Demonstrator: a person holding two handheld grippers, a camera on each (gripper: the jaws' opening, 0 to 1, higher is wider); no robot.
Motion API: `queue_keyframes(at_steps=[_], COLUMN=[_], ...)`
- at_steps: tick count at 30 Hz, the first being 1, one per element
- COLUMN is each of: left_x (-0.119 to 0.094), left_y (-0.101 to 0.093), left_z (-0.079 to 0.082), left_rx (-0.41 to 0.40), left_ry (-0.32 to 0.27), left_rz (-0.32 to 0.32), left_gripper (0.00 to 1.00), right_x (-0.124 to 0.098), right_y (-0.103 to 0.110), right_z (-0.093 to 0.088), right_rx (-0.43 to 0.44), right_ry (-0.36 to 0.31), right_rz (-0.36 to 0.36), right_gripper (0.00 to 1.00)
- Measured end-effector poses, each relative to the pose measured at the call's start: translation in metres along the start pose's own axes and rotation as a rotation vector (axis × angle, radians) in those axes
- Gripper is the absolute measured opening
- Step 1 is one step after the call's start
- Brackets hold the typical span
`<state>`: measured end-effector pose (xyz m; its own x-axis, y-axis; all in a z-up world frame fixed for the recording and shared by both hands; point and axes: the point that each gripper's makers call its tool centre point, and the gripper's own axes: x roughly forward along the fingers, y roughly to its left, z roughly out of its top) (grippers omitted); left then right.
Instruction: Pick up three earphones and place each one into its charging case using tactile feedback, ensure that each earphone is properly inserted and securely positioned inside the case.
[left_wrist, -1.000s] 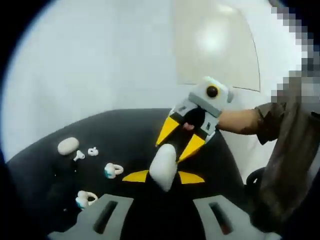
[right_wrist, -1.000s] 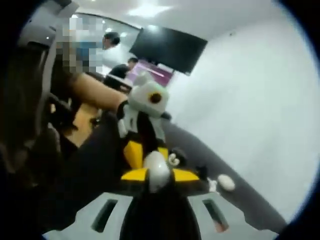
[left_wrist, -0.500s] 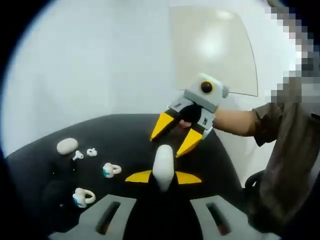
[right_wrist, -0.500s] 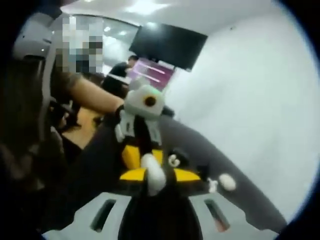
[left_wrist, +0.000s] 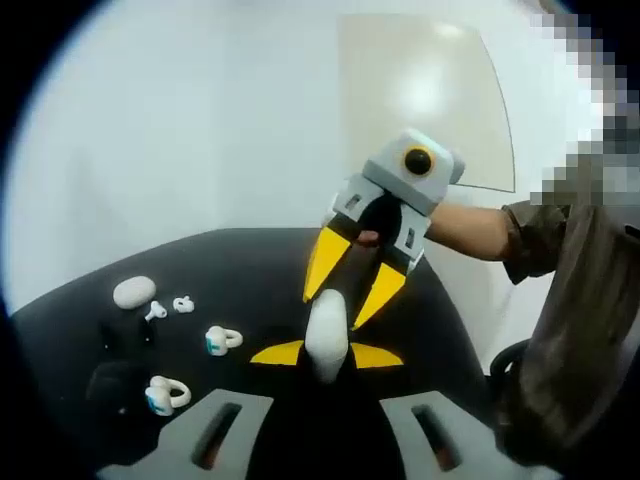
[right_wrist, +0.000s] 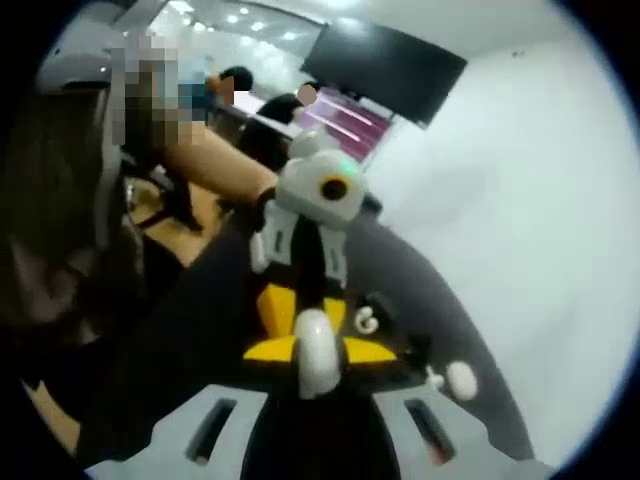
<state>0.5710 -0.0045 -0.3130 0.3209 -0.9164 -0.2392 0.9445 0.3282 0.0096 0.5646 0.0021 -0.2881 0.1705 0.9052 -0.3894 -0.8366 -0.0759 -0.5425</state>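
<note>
My left gripper (left_wrist: 326, 354) is shut on a white oval charging case (left_wrist: 326, 330), held upright above the black table (left_wrist: 250, 270). My right gripper (left_wrist: 338, 306) comes in from the right, open, its yellow fingers straddling the top of the case. In the right gripper view the same case (right_wrist: 315, 352) stands between my right gripper's (right_wrist: 320, 350) spread tips, with the left gripper (right_wrist: 306, 326) facing it from behind. On the table lie a second white case (left_wrist: 134, 292), two small earbuds (left_wrist: 170, 307) and two ring-shaped earphones (left_wrist: 223, 340) (left_wrist: 167, 395).
The table's curved far edge meets a pale wall. A person's sleeve and forearm (left_wrist: 480, 232) fill the right side. A dark case (left_wrist: 112, 385) sits near the ring earphone. Across the room hangs a dark screen (right_wrist: 385, 65), with other people below it.
The right gripper drew back from the case half a second ago and has come down onto its top again. The left gripper keeps its hold.
</note>
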Motion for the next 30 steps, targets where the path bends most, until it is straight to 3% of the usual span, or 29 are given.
queue_keyframes(at_steps=[12,30], left_x=[0.0003,-0.0001], left_y=[-0.0006,0.0019], left_z=[0.0005,0.0011], left_rx=[0.009,-0.006], left_ry=[-0.002,-0.006], left_rz=[0.003,0.014], left_gripper=[0.13,0.13], right_x=[-0.0002,-0.0006], right_y=[-0.0006,-0.0034], right_z=[0.0003,0.0002], right_rx=[0.006,-0.039], right_ry=[0.021,0.013], right_rz=[0.029,-0.005], right_gripper=[0.17,0.17])
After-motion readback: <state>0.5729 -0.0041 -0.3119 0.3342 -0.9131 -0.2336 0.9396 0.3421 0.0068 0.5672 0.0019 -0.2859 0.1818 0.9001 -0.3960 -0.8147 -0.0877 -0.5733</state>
